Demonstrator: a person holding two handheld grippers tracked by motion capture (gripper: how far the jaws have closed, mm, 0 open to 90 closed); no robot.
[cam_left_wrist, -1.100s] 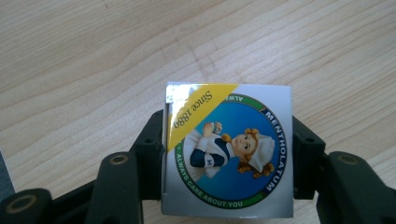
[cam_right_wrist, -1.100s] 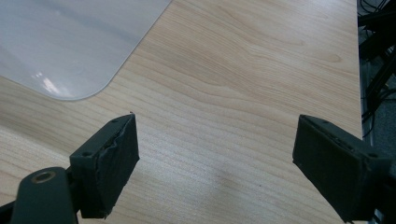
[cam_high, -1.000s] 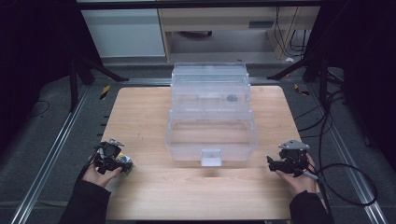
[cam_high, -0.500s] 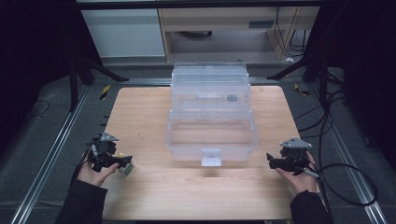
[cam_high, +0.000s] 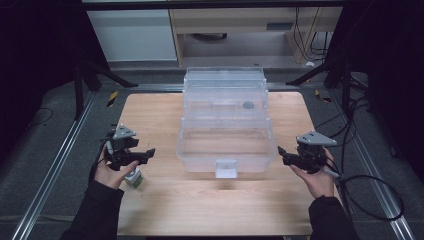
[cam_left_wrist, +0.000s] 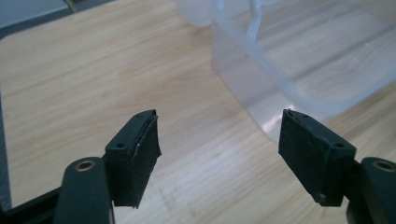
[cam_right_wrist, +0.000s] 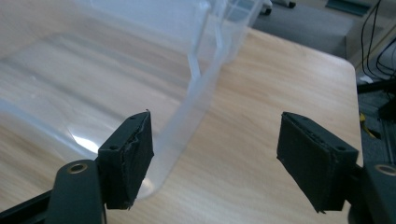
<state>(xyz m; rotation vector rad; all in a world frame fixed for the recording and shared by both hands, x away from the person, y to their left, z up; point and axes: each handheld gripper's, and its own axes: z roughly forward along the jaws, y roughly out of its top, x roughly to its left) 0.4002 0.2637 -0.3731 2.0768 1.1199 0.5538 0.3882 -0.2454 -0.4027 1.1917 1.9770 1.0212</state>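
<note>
Two grippers, one big see-through box between them. The wooden table (cam_high: 165, 205) carries a clear plastic storage bin (cam_high: 225, 145) with a second clear tier stacked behind it and a small latch tab (cam_high: 225, 168) on the near wall. It sits in the gap between the tongs, just ahead of both, not touching either. The left gripper (cam_high: 145, 154) is off its left wall with jaws spread wide and nothing in them; in the left gripper view the bin's rounded corner (cam_left_wrist: 261, 112) lies just beyond the right-hand pad. The right gripper (cam_high: 281, 154) mirrors it on the other side, also wide open and empty, with the bin's wall (cam_right_wrist: 187, 121) running past its left pad.

My guess is the bin is light but bulky, stiff at the rim, flexy and slick on the walls. I'd pinch the top rim on both sides rather than squeeze the walls. There's also a small white-and-green carton (cam_high: 134, 179) right under the left hand.
</note>
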